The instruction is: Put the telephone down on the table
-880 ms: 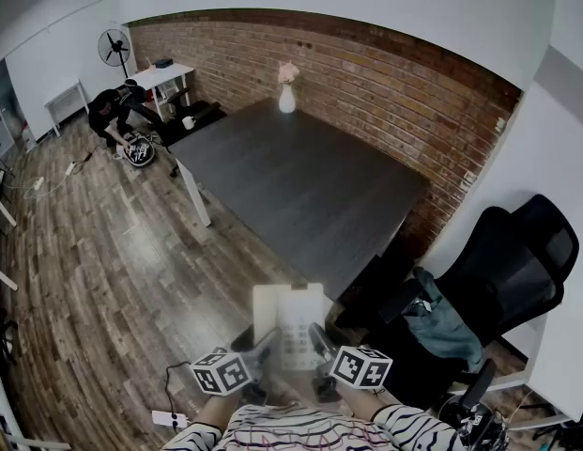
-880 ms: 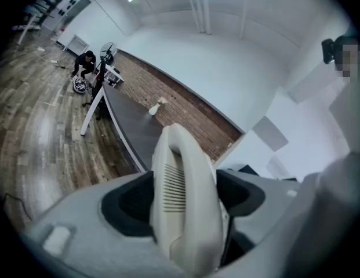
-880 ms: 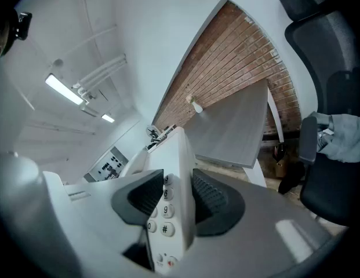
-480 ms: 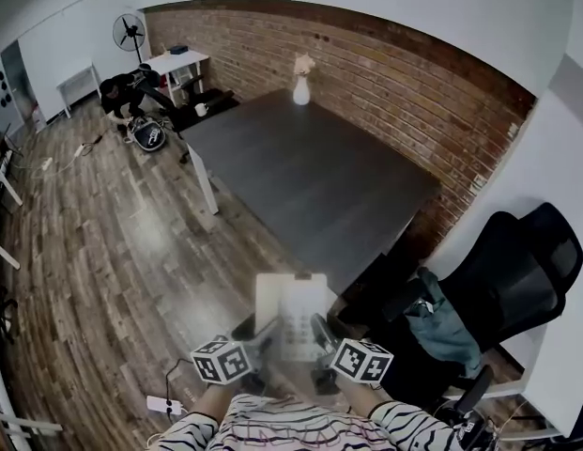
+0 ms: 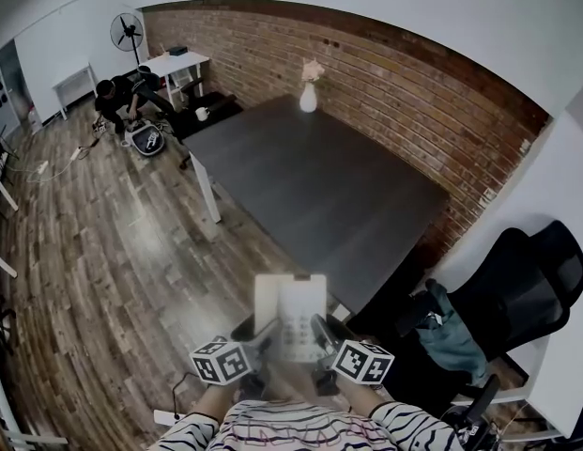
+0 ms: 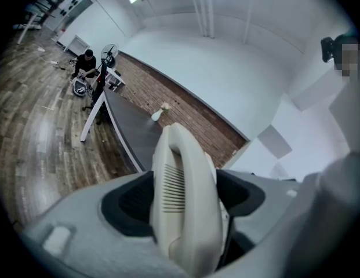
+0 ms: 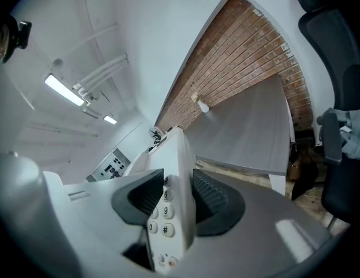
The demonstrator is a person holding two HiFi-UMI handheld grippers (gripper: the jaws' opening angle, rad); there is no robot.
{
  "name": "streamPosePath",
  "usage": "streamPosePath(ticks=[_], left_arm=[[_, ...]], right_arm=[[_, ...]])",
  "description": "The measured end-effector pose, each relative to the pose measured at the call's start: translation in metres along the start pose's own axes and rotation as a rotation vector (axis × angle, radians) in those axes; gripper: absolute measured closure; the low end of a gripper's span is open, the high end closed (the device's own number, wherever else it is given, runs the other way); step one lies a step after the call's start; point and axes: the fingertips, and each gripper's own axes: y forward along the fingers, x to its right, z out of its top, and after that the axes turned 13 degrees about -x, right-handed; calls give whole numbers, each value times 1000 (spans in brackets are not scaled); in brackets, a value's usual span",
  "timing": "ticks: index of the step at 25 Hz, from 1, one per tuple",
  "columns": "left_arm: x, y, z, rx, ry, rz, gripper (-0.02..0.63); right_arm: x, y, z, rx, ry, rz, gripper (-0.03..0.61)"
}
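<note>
Close to the person's chest, the left hand-held gripper (image 6: 185, 198) pinches the handset side of the cream telephone (image 5: 291, 313). The right hand-held gripper (image 7: 177, 197) pinches its keypad edge. Together they hold it in the air over the wooden floor (image 5: 131, 252), short of the near corner of the dark bench (image 5: 310, 186). A white vase (image 5: 309, 97) stands at the bench's far end, by the brick wall (image 5: 413, 92).

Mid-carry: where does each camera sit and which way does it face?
Head view: on the person's head, steeply down at the telephone and table beyond; striped sleeves, left tool, right tool show.
Left gripper view: on the left tool, along its jaws, clamped on the handset side.
Right gripper view: on the right tool, along its jaws, clamped on the keypad side.
All share telephone and table.
</note>
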Motion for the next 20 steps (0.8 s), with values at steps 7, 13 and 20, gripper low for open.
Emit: streamPosePath(ticks=[7,13,20], left_arm=[[-48,-10,61,-38,39,-31,282],[-82,-8,107,-94,83,-75,282],[-114,3,148,-139,109,-111,282]], right_arm=[[-34,62,18,58,28,-26,428],[-54,106,34,124,66,-66,428],[-64,145,53,182,101,-93,431]])
